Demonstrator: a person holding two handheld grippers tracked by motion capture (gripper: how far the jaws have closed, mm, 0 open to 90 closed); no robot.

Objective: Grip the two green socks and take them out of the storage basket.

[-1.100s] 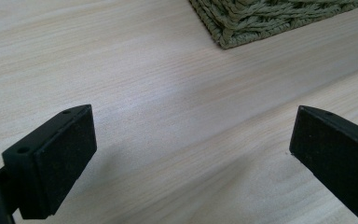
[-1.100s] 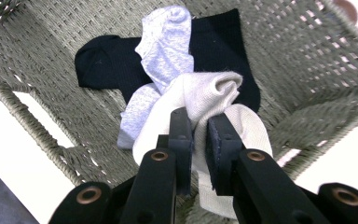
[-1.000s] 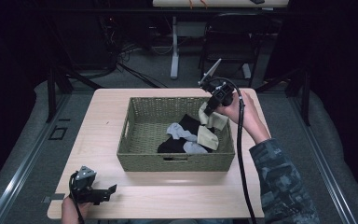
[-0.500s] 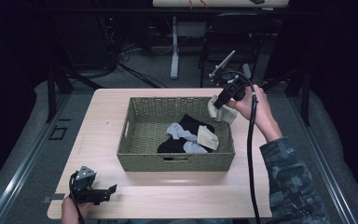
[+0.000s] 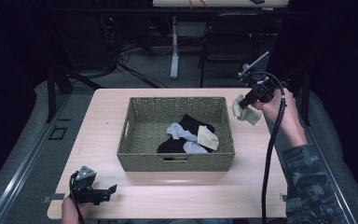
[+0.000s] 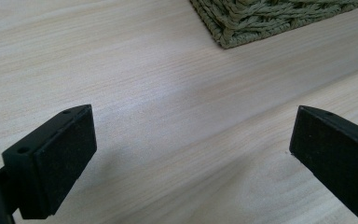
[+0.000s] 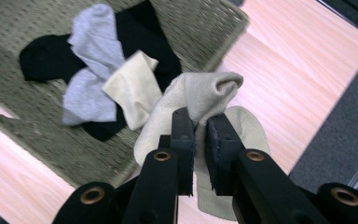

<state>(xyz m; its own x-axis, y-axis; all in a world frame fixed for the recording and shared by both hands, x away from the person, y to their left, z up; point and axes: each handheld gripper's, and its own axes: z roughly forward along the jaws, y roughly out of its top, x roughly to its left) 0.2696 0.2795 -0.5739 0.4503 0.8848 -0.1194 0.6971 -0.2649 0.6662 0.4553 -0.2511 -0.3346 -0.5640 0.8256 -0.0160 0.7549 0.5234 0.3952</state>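
High view: I have the right gripper [image 5: 249,99] raised beyond the basket's [image 5: 135,140] right wall, over bare table [image 5: 261,186], with a beige sock [image 5: 243,111] hanging from it. A black, a grey and a cream sock [image 5: 208,137] lie in the basket. My left gripper [image 5: 106,192] rests low at the near left corner of the table.

Left gripper view: My jaws stand wide apart with nothing between them, only wood grain below and a corner of the basket [image 6: 261,21] ahead.

Right gripper view: My jaws are pinched tight on a fold of the beige sock [image 7: 200,100]; the rest droops below them. The black sock [image 7: 42,56] and the grey sock [image 7: 91,44] lie in the basket [image 7: 205,28].

Step, as I judge it: carrying this sock out to the table.

Doing it well: I'd keep the pinch firm, lower until the toe touches wood, then release well apart from the basket.
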